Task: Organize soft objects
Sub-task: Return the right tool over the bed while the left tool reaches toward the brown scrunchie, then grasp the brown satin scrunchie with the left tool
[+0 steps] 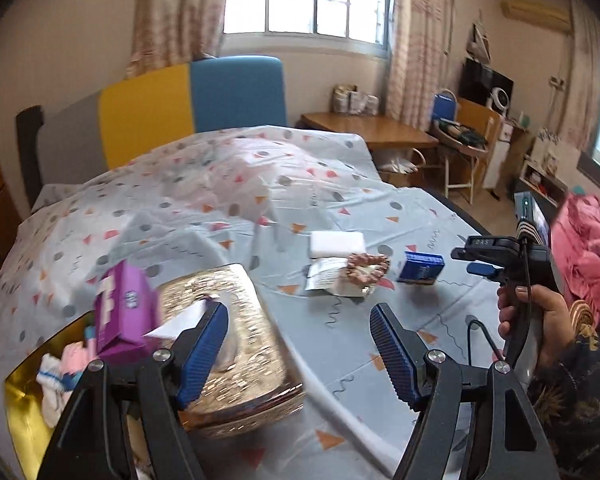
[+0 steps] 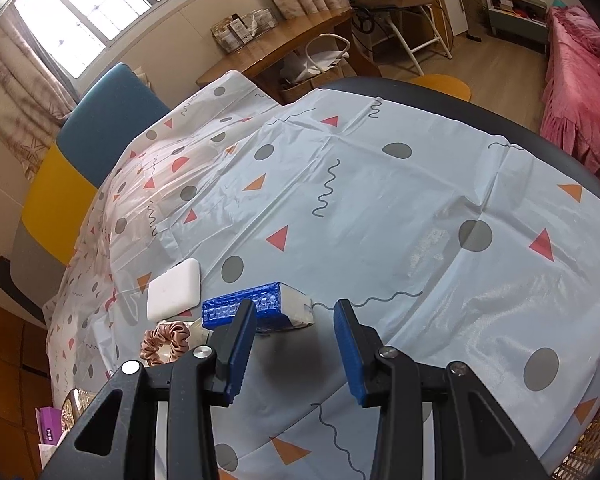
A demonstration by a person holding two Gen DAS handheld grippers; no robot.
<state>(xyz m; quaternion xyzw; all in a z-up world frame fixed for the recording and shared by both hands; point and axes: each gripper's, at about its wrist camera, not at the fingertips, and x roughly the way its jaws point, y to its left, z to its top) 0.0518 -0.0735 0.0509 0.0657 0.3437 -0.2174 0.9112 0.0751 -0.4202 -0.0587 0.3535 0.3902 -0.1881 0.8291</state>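
Note:
My left gripper (image 1: 300, 344) is open and holds nothing. It hovers over the right edge of a glittery gold tissue box (image 1: 236, 320). Farther along the cloth lie a white sponge (image 1: 336, 243), a pink scrunchie (image 1: 368, 265) on a white sachet (image 1: 324, 276), and a blue tissue pack (image 1: 420, 267). My right gripper (image 2: 296, 344) is open too, with bare cloth between its fingers. The blue tissue pack (image 2: 256, 308) sits just past its left fingertip. The sponge (image 2: 174, 289) and scrunchie (image 2: 166, 340) are to the left. A hand (image 1: 540, 320) holds the right gripper (image 1: 470, 261) beside the pack.
A purple carton (image 1: 124, 312) stands left of the tissue box, by a gold-lined box (image 1: 20, 404) holding socks. A patterned cloth covers the table (image 2: 380, 200), with a lump at its far side. A yellow and blue chair back (image 1: 192, 100), a wooden desk (image 1: 372, 128) and a pink bed (image 2: 580, 92) surround it.

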